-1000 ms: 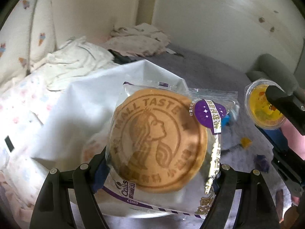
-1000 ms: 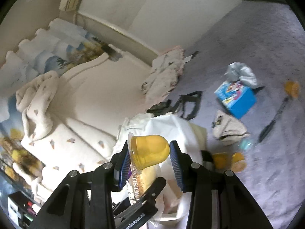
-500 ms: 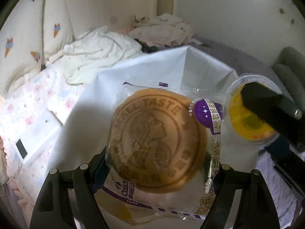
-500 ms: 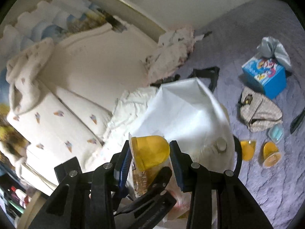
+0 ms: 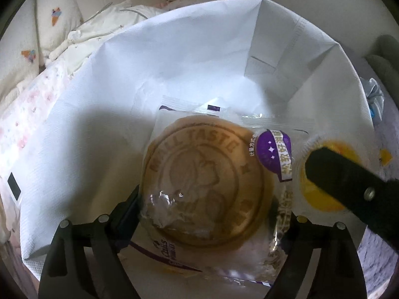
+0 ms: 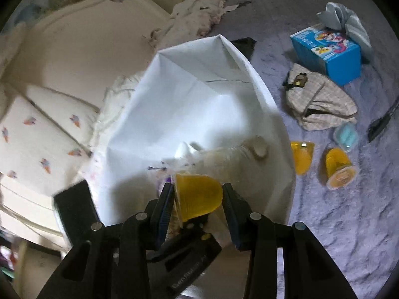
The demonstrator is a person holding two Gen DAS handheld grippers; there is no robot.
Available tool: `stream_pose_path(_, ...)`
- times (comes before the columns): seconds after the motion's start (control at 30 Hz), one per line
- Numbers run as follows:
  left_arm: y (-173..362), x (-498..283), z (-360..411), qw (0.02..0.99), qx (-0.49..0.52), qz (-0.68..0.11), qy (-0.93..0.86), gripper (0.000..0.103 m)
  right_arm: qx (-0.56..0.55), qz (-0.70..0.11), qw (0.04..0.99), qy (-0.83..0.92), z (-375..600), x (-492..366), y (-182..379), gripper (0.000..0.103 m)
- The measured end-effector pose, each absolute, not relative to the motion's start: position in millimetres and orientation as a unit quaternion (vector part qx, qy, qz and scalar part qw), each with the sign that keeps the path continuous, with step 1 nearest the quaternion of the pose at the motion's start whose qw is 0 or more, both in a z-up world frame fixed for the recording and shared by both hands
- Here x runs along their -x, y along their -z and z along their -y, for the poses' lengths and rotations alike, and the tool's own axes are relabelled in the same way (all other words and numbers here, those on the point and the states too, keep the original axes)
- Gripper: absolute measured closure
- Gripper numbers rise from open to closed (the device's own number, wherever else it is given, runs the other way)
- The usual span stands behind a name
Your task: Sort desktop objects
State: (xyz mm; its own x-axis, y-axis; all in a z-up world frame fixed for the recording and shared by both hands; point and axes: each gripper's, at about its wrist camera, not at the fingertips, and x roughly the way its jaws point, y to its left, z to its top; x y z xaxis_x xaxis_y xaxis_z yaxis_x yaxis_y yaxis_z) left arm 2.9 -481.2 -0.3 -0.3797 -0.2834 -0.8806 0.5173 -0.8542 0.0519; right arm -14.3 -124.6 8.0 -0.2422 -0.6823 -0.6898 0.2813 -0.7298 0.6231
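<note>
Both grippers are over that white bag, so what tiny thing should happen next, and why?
Probably the left gripper, whose jaws have just been opening, should let the round wrapped pastry between them drop, since the open white paper bag lies below. The right gripper holds a yellow jelly cup.

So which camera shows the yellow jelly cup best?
The right wrist view. There the jelly cup sits on its side between the right gripper's fingers, clear and whole, above the white bag. In the left wrist view the cup is half hidden behind a black gripper finger, showing only its lid end.
</note>
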Motion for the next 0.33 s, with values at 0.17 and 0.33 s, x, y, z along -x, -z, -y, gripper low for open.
stream_pose_path(0.17,7.3,-1.0,481.2,0.251,-0.514,-0.113,0.812,0.009,-0.538,0.162,0.294,0.773,128.3,14.5,-0.3,0.065)
stream_pose_path(0.33,4.3,-4.0,483.3,0.250,-0.511,-0.114,0.814,0.008,-0.547,0.164,0.284,0.770,128.4,16.9,-0.1,0.061)
